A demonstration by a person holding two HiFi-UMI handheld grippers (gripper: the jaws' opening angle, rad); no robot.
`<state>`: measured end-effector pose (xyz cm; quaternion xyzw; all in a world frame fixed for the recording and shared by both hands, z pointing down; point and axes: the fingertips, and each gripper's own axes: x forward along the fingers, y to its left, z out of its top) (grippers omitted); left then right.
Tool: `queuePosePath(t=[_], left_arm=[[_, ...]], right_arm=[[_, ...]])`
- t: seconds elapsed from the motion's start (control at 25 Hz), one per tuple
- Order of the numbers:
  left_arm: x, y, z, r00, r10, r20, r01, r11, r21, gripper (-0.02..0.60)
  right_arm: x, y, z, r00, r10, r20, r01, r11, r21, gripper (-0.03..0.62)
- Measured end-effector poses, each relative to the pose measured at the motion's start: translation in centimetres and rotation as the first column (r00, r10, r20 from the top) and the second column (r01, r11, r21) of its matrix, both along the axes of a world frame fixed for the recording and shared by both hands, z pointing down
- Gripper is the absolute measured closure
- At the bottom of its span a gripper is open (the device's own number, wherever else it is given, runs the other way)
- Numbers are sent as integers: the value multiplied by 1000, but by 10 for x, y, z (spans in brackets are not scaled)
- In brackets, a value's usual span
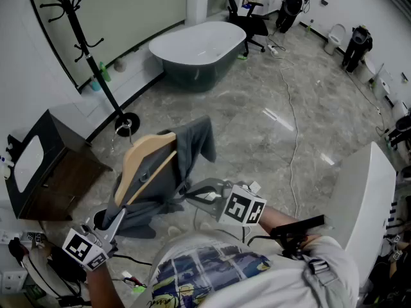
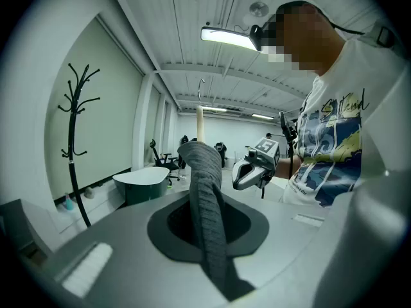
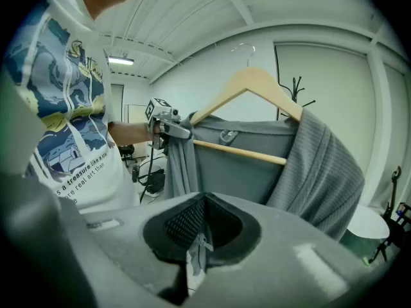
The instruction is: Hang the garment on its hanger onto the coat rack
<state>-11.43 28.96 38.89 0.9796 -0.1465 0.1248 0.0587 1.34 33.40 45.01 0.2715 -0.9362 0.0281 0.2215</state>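
Observation:
A grey garment (image 1: 168, 172) hangs on a wooden hanger (image 1: 146, 156), held up in front of me. My left gripper (image 1: 121, 212) is shut on its lower left side; in the left gripper view a strip of grey knit (image 2: 207, 197) runs through the jaws. My right gripper (image 1: 191, 196) is shut on the garment's right edge, with a thin fold of cloth (image 3: 196, 256) pinched between its pads. The right gripper view shows the hanger (image 3: 247, 85) upright with its metal hook on top. The black coat rack (image 1: 77, 27) stands at the far left by the wall, well away from the hanger.
A white and dark bathtub (image 1: 199, 47) sits beyond the rack. A dark cabinet (image 1: 45, 162) stands at the left and a white counter (image 1: 359, 197) at the right. An office chair (image 1: 247, 18) is at the back, and a cable (image 1: 292, 120) crosses the marble floor.

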Motion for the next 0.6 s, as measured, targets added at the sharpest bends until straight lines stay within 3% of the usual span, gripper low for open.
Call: queuePosePath(t=[0.2, 0.4, 0.6], left_arm=[[23, -9, 3, 999, 44, -20, -43, 999, 13, 558], [48, -18, -1, 1000, 24, -19, -24, 1000, -6, 558], [40, -39, 7, 1000, 6, -20, -6, 1000, -15, 558]], right_arm=[[12, 4, 5, 999, -19, -35, 20, 1000, 15, 594], [31, -4, 3, 998, -61, -5, 61, 998, -2, 592], [26, -23, 17, 998, -52, 28, 52, 998, -25, 567]])
